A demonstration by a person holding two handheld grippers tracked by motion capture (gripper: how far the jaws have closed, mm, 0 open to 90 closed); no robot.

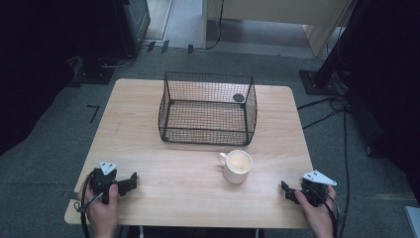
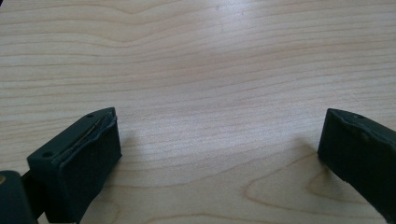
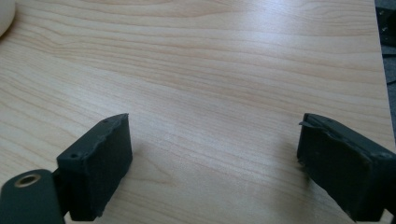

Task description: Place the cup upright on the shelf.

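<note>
A white mug (image 1: 236, 167) stands upright on the wooden table (image 1: 188, 193), handle to the left, just in front of a black wire basket (image 1: 208, 108). A sliver of the mug (image 3: 4, 16) shows at the top left of the right gripper view. My left gripper (image 1: 130, 182) rests near the table's front left, held by a hand, jaws pointing right. Its jaws stand wide apart over bare wood (image 2: 219, 135). My right gripper (image 1: 288, 191) sits near the front right corner, jaws pointing left, also open over bare wood (image 3: 215, 140). Neither holds anything.
A small dark round thing (image 1: 238, 97) lies at the basket's far right corner. The table's right edge (image 3: 380, 70) runs close beside the right gripper. Black stands and cables (image 1: 332, 104) lie on the grey carpet around the table.
</note>
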